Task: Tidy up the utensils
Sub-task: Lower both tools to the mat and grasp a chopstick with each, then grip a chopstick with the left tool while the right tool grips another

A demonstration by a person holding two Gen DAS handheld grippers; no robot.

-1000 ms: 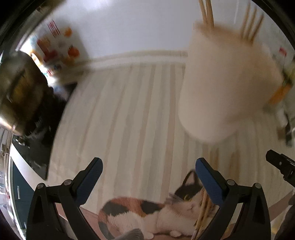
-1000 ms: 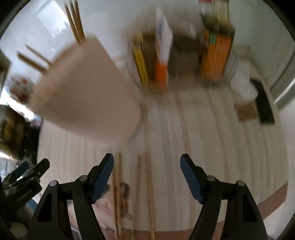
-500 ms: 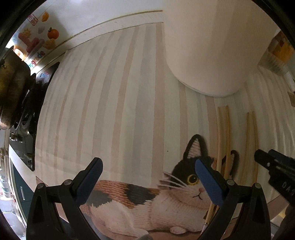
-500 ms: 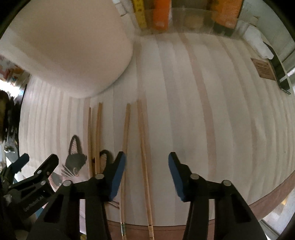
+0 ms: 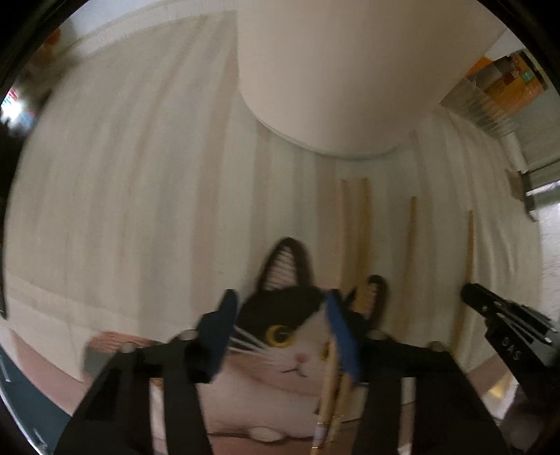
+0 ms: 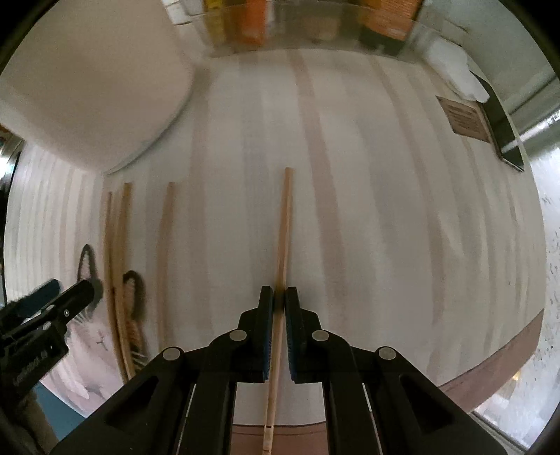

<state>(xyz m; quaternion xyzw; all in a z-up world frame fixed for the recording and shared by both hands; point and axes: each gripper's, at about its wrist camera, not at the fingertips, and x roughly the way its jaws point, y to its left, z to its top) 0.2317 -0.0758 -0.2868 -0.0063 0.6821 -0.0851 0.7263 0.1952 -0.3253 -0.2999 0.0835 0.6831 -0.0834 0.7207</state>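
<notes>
Several wooden chopsticks lie side by side on a striped mat [image 6: 367, 210] in front of a tall white holder [image 5: 332, 70] [image 6: 87, 87]. My right gripper [image 6: 278, 301] points down and is shut on the rightmost chopstick [image 6: 285, 227] [image 5: 467, 273], which still rests on the mat. My left gripper [image 5: 281, 311] hovers low over the mat's cat picture [image 5: 290, 343], its jaws closing. A chopstick pair [image 5: 353, 227] [image 6: 117, 262] runs under its right finger [image 5: 341, 336]; the pads press on nothing. A single chopstick [image 5: 407, 262] [image 6: 164, 252] lies between the two grippers.
Orange and yellow boxes [image 6: 252, 21] stand along the back of the table. At the far right lie a white cloth [image 6: 455, 66], a brown card [image 6: 465, 119] and a dark flat device [image 6: 504, 129]. The mat's brown border [image 6: 507, 357] runs along the near edge.
Both grippers have sunk toward the mat. The right jaws went from wide open to shut on a chopstick. The left jaws have narrowed.
</notes>
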